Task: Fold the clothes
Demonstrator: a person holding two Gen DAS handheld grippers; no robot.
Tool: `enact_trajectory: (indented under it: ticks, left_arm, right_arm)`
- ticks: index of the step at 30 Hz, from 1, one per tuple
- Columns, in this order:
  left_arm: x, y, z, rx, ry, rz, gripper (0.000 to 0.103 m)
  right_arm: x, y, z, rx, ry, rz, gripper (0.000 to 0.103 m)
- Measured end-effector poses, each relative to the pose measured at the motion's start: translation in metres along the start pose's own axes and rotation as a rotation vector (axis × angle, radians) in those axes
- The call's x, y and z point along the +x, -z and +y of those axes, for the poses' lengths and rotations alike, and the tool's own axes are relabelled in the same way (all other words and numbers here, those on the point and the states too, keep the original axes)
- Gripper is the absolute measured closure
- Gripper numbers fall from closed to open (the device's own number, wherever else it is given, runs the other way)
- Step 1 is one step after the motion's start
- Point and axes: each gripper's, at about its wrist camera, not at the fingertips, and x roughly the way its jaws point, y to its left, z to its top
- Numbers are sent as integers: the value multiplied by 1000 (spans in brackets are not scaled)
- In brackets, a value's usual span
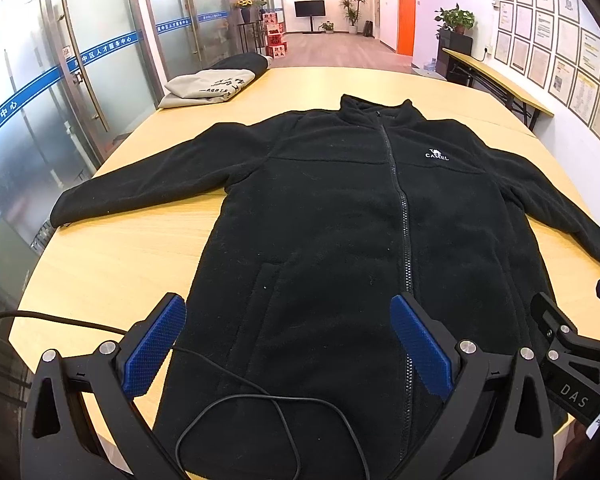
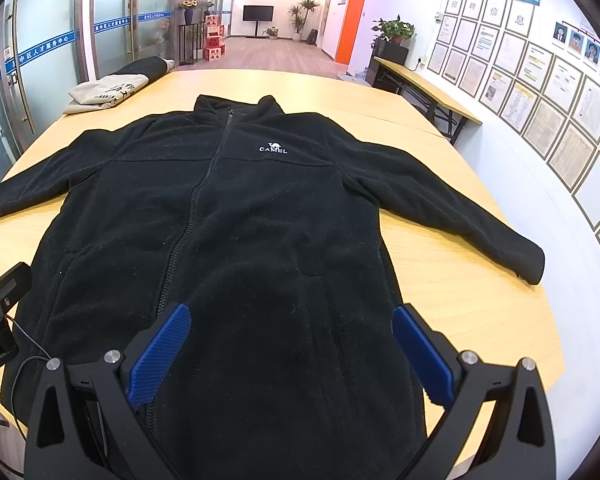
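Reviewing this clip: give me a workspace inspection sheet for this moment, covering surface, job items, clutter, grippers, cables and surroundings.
Surface: light wooden table, bare around the garment.
Job's things: black fleece jacket lying flat, front up, zipped, both sleeves spread out.
Clutter: folded beige garment at the far left corner, a dark garment behind it.
Grippers: left gripper open over the hem; right gripper open over the hem; neither holds anything.
Cables: black cable looped on the jacket's hem.
Surroundings: glass doors on the left, wall of framed notices on the right, side bench, potted plants, screen.
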Motion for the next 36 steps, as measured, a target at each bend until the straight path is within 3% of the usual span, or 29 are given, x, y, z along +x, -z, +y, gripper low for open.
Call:
enact_trajectory:
  ticks: [8, 11, 15, 17, 19, 21, 23, 27, 28, 31, 34, 36]
  left_arm:
    - [-2, -1, 2, 6, -4, -1, 0]
    - [-3, 0, 1, 10, 0, -2, 0]
    - [-1, -1, -1, 21, 8, 3, 0]
    - [0, -1, -3, 25, 9, 6, 0]
    - [1, 0, -4, 27, 13, 7, 0]
    - [3, 0, -5, 29, 17, 11, 0]
    - [6, 0, -6, 30, 23, 13, 0]
    - [16, -4, -10, 41, 47, 22, 0]
    - [18, -6, -12, 50, 56, 18, 0]
    - [27, -15, -21, 87, 91, -4, 0]
    - [43, -28, -35, 134, 144, -10, 0]
    - [56, -39, -47, 164, 174, -8, 0]
  right_arm:
    - [6, -23, 13, 4, -13, -7, 0]
    - [0, 1, 1, 5, -14, -9, 0]
    - [-40, 50, -21, 12, -20, -14, 0]
    - [-25, 56, -32, 15, -23, -11, 0]
    - [-6, 27, -35, 17, -25, -8, 0]
    - [-15, 19, 6, 15, -23, -6, 0]
    - [-33, 47, 34, 14, -24, -5, 0]
    - [-20, 62, 49, 22, -28, 4, 0]
    - [-14, 54, 45, 24, -30, 1, 0]
    - [37, -15, -14, 41, -31, -21, 0]
    - [68, -51, -76, 79, -5, -67, 0]
    - [76, -57, -104, 104, 10, -92, 0]
